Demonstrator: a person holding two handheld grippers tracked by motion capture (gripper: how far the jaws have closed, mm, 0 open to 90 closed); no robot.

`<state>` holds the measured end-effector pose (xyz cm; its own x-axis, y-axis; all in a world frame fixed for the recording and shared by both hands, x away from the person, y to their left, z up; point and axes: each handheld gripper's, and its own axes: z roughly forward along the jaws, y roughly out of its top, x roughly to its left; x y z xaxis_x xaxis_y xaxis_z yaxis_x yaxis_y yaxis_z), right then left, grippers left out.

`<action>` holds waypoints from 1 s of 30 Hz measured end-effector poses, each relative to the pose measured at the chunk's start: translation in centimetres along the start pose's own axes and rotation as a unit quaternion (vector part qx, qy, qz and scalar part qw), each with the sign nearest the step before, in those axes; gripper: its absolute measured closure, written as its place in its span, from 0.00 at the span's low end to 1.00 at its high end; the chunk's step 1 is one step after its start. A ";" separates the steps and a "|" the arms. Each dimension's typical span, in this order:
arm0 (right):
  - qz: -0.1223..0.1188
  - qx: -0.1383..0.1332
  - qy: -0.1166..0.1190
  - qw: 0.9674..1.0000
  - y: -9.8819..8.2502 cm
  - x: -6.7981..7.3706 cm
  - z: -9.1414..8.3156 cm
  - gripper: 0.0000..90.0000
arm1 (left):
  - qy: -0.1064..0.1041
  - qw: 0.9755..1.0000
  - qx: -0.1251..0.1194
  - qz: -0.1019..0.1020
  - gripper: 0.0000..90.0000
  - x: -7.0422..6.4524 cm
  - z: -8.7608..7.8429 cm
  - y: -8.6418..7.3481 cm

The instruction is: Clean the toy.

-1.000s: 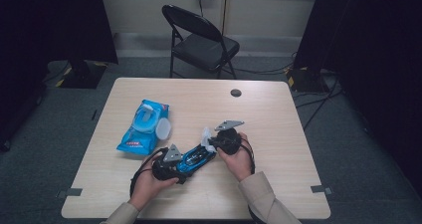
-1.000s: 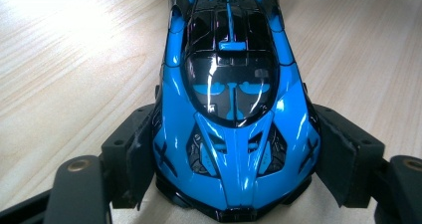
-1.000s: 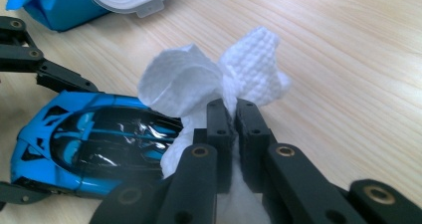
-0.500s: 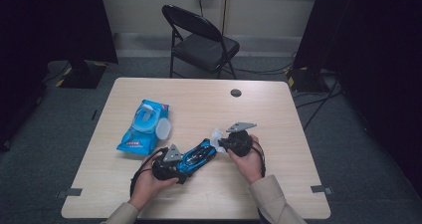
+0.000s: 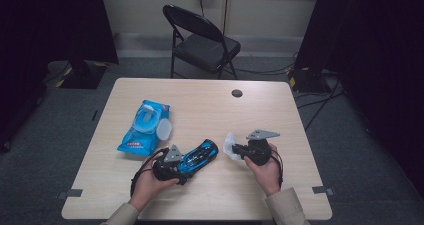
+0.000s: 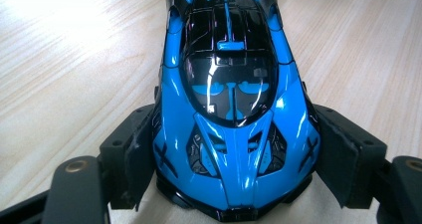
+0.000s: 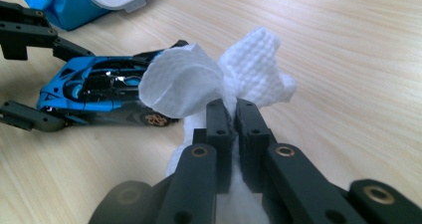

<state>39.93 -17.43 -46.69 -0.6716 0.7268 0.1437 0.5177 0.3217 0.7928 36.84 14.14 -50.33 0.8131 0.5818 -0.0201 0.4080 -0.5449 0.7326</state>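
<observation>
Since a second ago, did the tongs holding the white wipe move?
Yes. In the high view the right tongs with the white wipe slid rightward, away from the blue toy car, toward the table's right edge.

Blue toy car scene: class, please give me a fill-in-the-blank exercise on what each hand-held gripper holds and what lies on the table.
1. The left hand-held gripper grips a blue toy ____ by its sides.
2. The right hand-held gripper is shut on a ____ wipe.
3. The lid of the wipes packet on the table stands ____.
4. Behind the table stands a folding ____.

Missing words: car; white; open; chair
</observation>
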 end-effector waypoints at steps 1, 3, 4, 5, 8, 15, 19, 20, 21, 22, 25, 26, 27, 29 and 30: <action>0.001 -0.001 0.001 1.000 -0.1 -0.1 -0.1 0.96 | 0.000 1.000 0.002 -0.003 0.25 -0.1 -0.1 0.2; 0.005 -0.005 0.002 1.000 -0.1 -0.2 -0.3 0.96 | 0.000 1.000 -0.001 -0.006 0.23 0.0 -0.5 0.4; 0.005 -0.005 0.001 1.000 -0.2 -0.2 -0.3 0.96 | -0.001 1.000 -0.007 -0.006 0.24 0.0 -0.8 0.6; 0.008 -0.006 0.002 1.000 -0.2 -0.2 -0.4 0.96 | -0.001 1.000 -0.009 -0.006 0.26 0.1 -1.1 0.8; 0.010 -0.006 0.003 1.000 -0.4 -0.3 -0.4 0.96 | 0.006 1.000 -0.023 -0.011 0.25 0.4 -2.2 1.4; 0.011 -0.008 0.006 1.000 -0.3 0.0 -0.1 0.96 | -0.015 0.999 -0.034 -0.013 0.34 0.4 -2.2 2.9; 0.007 -0.006 0.007 1.000 -0.2 0.4 0.0 0.96 | -0.007 1.000 -0.019 -0.020 0.40 0.6 -1.2 3.7; 0.005 -0.005 0.007 1.000 -0.3 0.4 0.1 0.96 | -0.003 1.000 -0.020 -0.022 0.40 0.8 -0.9 3.8; 0.005 -0.004 0.007 1.000 -0.3 0.5 0.1 0.96 | -0.008 0.999 -0.019 -0.030 0.40 0.9 -0.7 4.0; 0.003 -0.004 0.007 1.000 -0.3 0.6 0.2 0.96 | -0.006 0.999 -0.016 -0.028 0.40 1.0 -0.4 4.1; 0.000 -0.002 0.008 1.000 -0.3 0.7 0.3 0.96 | -0.009 0.999 -0.009 -0.032 0.43 1.0 0.1 4.4; 0.000 -0.001 0.010 1.000 -0.4 0.8 0.4 0.96 | -0.013 0.999 -0.011 -0.035 0.43 0.9 0.3 4.4; -0.002 0.001 0.009 1.000 -0.4 0.8 0.5 0.96 | -0.012 0.999 -0.012 -0.029 0.44 0.8 0.4 4.5; -0.005 0.004 0.009 1.000 -0.5 0.9 0.7 0.96 | -0.017 1.000 -0.006 -0.024 0.49 0.6 0.6 4.6; -0.006 0.006 0.010 1.000 -0.5 1.0 0.8 0.96 | -0.015 1.000 -0.004 -0.022 0.50 0.5 0.8 4.7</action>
<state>39.42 -16.43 -47.45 -0.6883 0.7105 0.1463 0.5162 0.3380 0.7869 39.53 11.42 -47.44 0.8061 0.5873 -0.0725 0.4407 -0.5141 0.7359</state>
